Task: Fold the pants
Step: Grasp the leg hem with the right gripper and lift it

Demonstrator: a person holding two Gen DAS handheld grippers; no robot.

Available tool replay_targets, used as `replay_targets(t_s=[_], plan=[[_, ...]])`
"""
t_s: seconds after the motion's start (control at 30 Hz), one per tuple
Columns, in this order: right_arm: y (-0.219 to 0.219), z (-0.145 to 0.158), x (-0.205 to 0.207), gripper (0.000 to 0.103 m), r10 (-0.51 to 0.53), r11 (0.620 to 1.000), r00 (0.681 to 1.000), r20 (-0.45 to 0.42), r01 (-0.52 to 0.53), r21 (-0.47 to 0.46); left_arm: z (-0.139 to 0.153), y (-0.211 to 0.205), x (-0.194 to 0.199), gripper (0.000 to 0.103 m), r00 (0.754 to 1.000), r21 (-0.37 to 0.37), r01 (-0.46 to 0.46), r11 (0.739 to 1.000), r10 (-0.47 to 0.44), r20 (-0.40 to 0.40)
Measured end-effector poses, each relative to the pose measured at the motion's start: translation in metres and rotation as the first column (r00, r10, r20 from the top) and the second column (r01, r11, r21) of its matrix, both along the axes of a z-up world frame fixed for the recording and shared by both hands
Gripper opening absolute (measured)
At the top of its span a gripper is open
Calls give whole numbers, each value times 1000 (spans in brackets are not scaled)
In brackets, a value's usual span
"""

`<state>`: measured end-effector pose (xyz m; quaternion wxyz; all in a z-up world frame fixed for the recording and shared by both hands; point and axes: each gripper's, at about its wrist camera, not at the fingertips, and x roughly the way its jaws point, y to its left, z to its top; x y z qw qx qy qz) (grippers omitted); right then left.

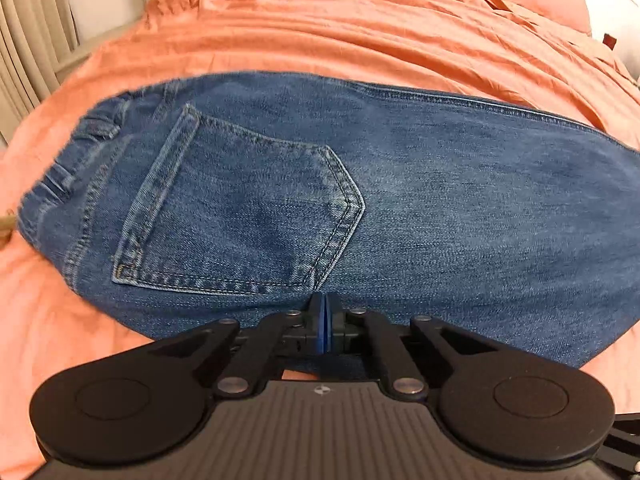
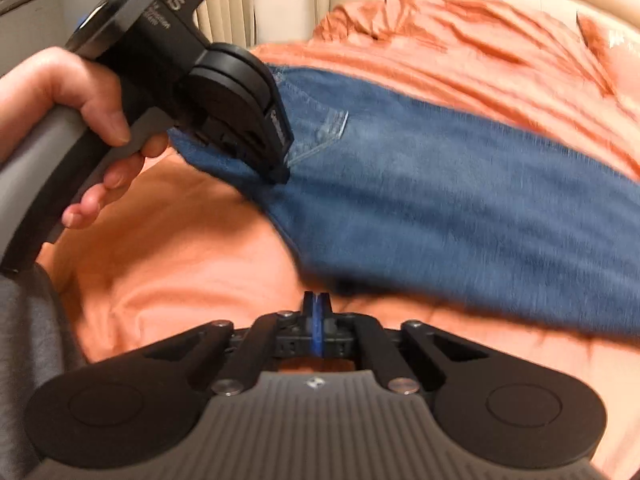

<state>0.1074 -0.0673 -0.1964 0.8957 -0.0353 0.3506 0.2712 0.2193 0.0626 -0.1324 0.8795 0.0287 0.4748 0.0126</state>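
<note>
We see an orange bed sheet [image 1: 320, 32] filling everything ahead of and beside both claws, rumpled at the far end, flat close in. The bed edges are cut off on all sides; pale wall and slatted panel [image 1: 24, 40] sit far left of the left claw.

Blue jeans [image 1: 360, 184] lie flat on the sheet, folded lengthwise, back pocket [image 1: 240, 208] up, just ahead of the left claw, waistband [image 1: 60, 176] off to its left. The legs run right, out of frame; hems not visible. In the right wrist view the denim is motion-blurred and the stitching is hard to read.

Left claw [image 1: 325, 312]: jaws closed at the near edge of the denim, below the pocket. The right view shows its tip pressed into the fabric; whether cloth is pinched, we cannot tell. A hand [image 2: 80, 120] holds its handle.

Right claw [image 2: 316, 308]: jaws closed, nothing visible between them, at the near jeans edge, bare sheet to its left.

Open sheet lies on the near side and beyond the jeans.
</note>
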Motion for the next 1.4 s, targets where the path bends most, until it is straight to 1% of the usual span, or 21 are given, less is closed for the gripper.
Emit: replay_targets(t_s=[0.1,0.17,0.23,0.3,0.4,0.47,0.53,0.6,0.67,0.7,0.77,0.83,0.9,1.0,1.1,1.17,1.23,1.3,1.4], plan=[[-11,13,-5,0,-40,999,999,-7,40,23,11,-3,-11,9,999,43,-8,999,6,53],[-24,25,-6,0,-85,994,996,-24,86,62,23,-3,-19,12,996,41,-5,999,1,94],[-40,41,-8,0,-123,987,992,-35,126,99,37,-4,-21,12,992,33,14,999,-18,123],[-60,59,-11,0,-164,979,986,-29,167,118,52,-10,-22,17,989,26,56,998,-59,137],[-98,84,-10,0,-239,961,971,-22,239,142,72,-32,-17,19,979,49,138,989,-143,142],[-135,99,-7,0,-301,936,953,-37,302,180,84,-51,-13,19,968,52,194,980,-200,150],[-175,109,-6,5,-375,899,924,-72,382,215,91,-70,-6,19,952,31,258,966,-259,161],[-224,113,-4,7,-460,842,879,-127,477,251,96,-90,-1,19,927,13,333,943,-329,180],[-273,115,-6,8,-542,774,822,-174,569,279,95,-114,9,20,908,31,381,924,-380,175],[-297,115,-10,16,-578,738,793,-194,609,292,94,-125,13,19,900,36,400,916,-400,173],[-345,114,-14,29,-644,654,727,-238,685,322,88,-146,26,19,892,27,421,907,-419,172],[-389,108,-19,29,-689,581,670,-276,738,343,79,-165,38,19,887,6,436,900,-431,165],[-429,97,-20,30,-728,503,606,-322,790,351,70,-182,50,19,882,-4,449,894,-443,159],[-482,76,-26,32,-753,402,535,-384,835,375,53,-205,68,20,871,-9,474,880,-467,152],[-524,46,-24,33,-747,291,477,-463,861,417,36,-221,86,20,871,-18,475,880,-467,156],[-543,28,-15,33,-744,229,439,-504,876,424,26,-228,97,20,875,-42,468,883,-457,158],[-559,9,-8,34,-733,178,419,-536,879,443,16,-234,108,20,879,-62,462,885,-448,164],[-571,-7,-5,34,-722,135,400,-565,882,451,7,-243,118,20,876,-67,468,881,-452,167],[-585,-28,3,33,-704,83,390,-593,875,477,-6,-254,134,20,876,-70,468,881,-452,167]])
